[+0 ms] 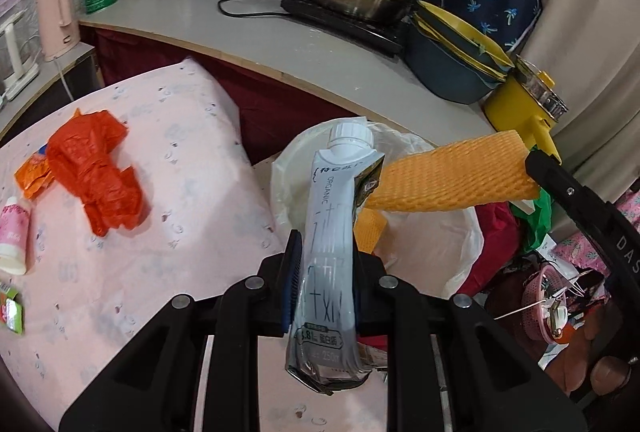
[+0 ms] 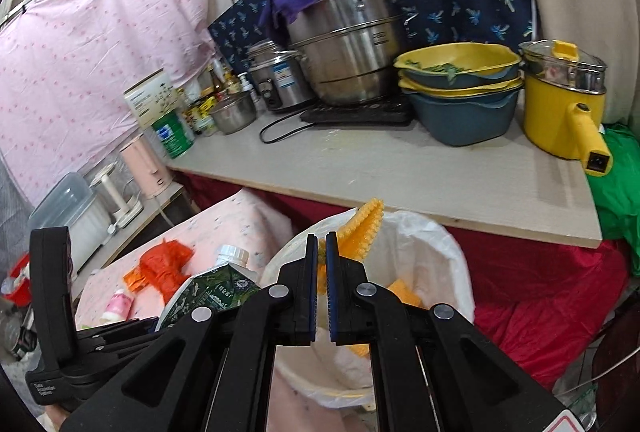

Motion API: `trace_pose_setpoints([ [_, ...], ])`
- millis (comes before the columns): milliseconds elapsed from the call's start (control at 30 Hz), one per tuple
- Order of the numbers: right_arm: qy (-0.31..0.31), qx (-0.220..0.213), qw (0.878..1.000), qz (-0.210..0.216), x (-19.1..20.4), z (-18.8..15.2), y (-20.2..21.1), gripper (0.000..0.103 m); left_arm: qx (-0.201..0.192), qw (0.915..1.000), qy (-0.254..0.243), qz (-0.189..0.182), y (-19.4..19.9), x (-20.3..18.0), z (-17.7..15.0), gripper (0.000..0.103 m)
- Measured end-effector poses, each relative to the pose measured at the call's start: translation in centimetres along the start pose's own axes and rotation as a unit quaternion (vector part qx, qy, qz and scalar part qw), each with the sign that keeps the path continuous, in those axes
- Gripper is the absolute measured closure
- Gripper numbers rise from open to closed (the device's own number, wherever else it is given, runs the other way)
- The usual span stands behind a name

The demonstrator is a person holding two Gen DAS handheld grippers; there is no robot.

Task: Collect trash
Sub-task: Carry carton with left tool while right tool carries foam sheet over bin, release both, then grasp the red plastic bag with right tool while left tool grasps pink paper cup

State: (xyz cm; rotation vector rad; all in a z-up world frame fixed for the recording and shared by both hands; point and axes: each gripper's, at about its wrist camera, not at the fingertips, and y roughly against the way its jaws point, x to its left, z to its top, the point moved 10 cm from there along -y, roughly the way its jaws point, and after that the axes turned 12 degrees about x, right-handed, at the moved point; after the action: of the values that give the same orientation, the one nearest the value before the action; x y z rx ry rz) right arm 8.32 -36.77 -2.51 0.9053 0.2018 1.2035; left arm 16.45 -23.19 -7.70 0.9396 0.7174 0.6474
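Above lined bin (image 1: 460,252): carton (image 1: 328,232) in left hand-held gripper (image 1: 326,284), foam net (image 2: 360,232) in right (image 2: 321,288).

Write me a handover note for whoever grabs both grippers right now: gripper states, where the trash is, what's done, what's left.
Left gripper: shut on the milk carton, held near the bin.
Right gripper: shut on the orange foam net, over the white-bagged bin.
Done: another orange piece already lies in the bin.
Left: drop the net and the carton in, then collect from the pink table the red plastic bag, orange wrapper, small pink bottle and green packet.
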Motion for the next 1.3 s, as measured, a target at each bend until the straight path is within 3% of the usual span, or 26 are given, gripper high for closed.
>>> trace_pose_setpoints([
  [100, -0.008, -0.005, 1.000, -0.012, -1.4, 0.6, 0.1, 0.098, 0.007, 0.9995, -0.017, -0.026, -1.3, -1.9, 1.4, 0.082],
  [133, -0.010, -0.006, 1.000, -0.016, -1.8, 0.9, 0.1, 0.098, 0.007, 0.9992, -0.020, -0.034, -1.6, -2.3, 1.8, 0.074],
  [167, -0.012, -0.007, 1.000, -0.020, -2.2, 1.1, 0.1, 0.098, 0.008, 0.9991, -0.021, -0.037, -1.9, -2.6, 2.2, 0.057],
  [200, -0.014, -0.008, 1.000, -0.022, -2.5, 1.3, 0.0, 0.098, 0.000, 0.9991, -0.019, -0.039, -2.0, -2.8, 2.9, 0.051],
  [400, -0.006, -0.003, 1.000, -0.021, -2.3, 2.2, -1.2, 0.098, -0.027, 0.9994, -0.008, -0.018, -1.1, -1.6, 4.2, 0.047],
  [467, 0.008, 0.013, 1.000, -0.022, -1.6, 2.0, -2.6, 0.096, -0.035, 0.9994, 0.001, -0.001, -0.5, -0.4, 4.1, 0.041],
  [533, -0.002, 0.024, 0.999, -0.036, -1.5, 1.7, -3.7, 0.090, -0.044, 0.9987, 0.014, 0.021, 0.2, 1.1, 3.6, 0.036],
  [600, -0.016, 0.021, 1.000, -0.008, -0.5, 1.5, -3.3, 0.084, -0.053, 0.9974, 0.021, 0.044, 1.1, 2.7, 2.8, 0.033],
  [633, -0.011, 0.014, 1.000, -0.002, 0.2, 1.5, -2.9, 0.073, -0.057, 0.9965, 0.028, 0.054, 1.5, 3.7, 2.4, 0.031],
  [667, 0.000, 0.013, 1.000, -0.006, 0.8, 1.3, -2.9, 0.067, -0.059, 0.9957, 0.038, 0.061, 1.9, 4.6, 2.0, 0.030],
  [1300, 0.084, 0.080, 0.992, 0.056, 13.6, -4.2, -6.7, 0.067, -0.077, 0.9712, 0.167, 0.152, 8.5, 20.6, -5.7, 0.030],
])
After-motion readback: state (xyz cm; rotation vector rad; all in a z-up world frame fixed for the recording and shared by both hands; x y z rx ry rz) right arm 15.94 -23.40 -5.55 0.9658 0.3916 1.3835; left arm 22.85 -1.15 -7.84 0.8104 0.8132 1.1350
